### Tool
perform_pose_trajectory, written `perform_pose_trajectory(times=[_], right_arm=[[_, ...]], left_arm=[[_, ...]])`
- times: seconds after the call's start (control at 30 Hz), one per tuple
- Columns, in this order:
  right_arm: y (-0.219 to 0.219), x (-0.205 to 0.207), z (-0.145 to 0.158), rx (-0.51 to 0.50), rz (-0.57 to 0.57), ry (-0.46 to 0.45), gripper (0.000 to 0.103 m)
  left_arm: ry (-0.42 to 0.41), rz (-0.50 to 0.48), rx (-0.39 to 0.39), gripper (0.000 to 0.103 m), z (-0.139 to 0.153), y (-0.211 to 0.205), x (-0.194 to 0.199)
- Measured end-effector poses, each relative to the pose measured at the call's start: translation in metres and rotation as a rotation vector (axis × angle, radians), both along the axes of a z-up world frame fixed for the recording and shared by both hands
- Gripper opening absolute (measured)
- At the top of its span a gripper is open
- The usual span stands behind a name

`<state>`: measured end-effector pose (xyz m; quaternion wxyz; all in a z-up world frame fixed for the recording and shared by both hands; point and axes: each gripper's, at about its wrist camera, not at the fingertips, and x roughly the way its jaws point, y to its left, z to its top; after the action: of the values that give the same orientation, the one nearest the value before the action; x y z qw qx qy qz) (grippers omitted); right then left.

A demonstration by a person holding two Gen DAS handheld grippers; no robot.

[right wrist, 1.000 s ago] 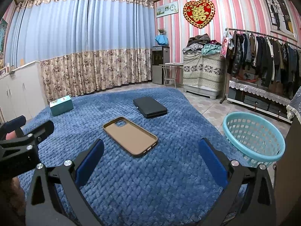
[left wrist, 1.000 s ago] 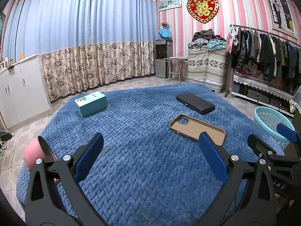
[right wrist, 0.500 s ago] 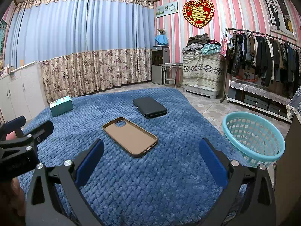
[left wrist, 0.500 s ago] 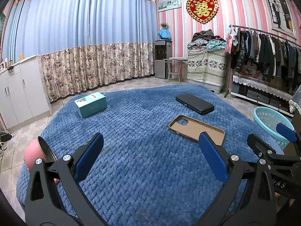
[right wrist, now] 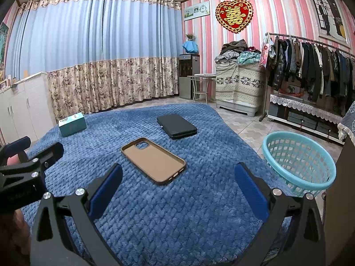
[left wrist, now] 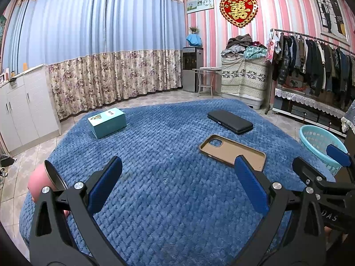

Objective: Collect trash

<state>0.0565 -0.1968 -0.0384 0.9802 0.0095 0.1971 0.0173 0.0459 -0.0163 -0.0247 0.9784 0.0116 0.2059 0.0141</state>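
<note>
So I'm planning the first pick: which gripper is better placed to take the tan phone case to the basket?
Probably the right gripper: it is open, the tan phone case lies just ahead between its fingers, and the light blue plastic basket sits on its side. The left gripper sees the case off to its right.

a tan phone case [right wrist: 153,160], black wallet [right wrist: 176,126] and teal box [right wrist: 72,124] on a blue woven-pattern blanket [right wrist: 168,217], beside a turquoise lattice basket [right wrist: 298,163].

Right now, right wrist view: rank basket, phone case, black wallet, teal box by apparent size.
1. Basket
2. Phone case
3. Black wallet
4. Teal box
The box lies farthest from the camera, so its true rank is unsure.
</note>
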Motion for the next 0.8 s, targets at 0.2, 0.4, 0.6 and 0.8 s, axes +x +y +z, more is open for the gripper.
perform_pose_trajectory(times=[0.2, 0.4, 0.6, 0.8], right_arm=[[-0.0002, -0.0004, -0.0005, -0.001, 0.0, -0.001, 0.098], [0.0001, -0.0001, -0.0003, 0.0, -0.001, 0.0, 0.098], [-0.0002, -0.0003, -0.0003, -0.001, 0.0, 0.0, 0.098], [-0.0001, -0.0003, -0.0003, -0.002, -0.001, 0.0, 0.098]], left_arm=[[-0.001, 0.0, 0.0, 0.098, 0.0005, -0.0001, -0.0002], [0.002, -0.001, -0.002, 0.098, -0.0007, 0.0004, 0.0006], [0.003, -0.001, -0.002, 0.098, -0.002, 0.0001, 0.0013], [0.007, -0.002, -0.002, 0.098, -0.0028, 0.0003, 0.0028]])
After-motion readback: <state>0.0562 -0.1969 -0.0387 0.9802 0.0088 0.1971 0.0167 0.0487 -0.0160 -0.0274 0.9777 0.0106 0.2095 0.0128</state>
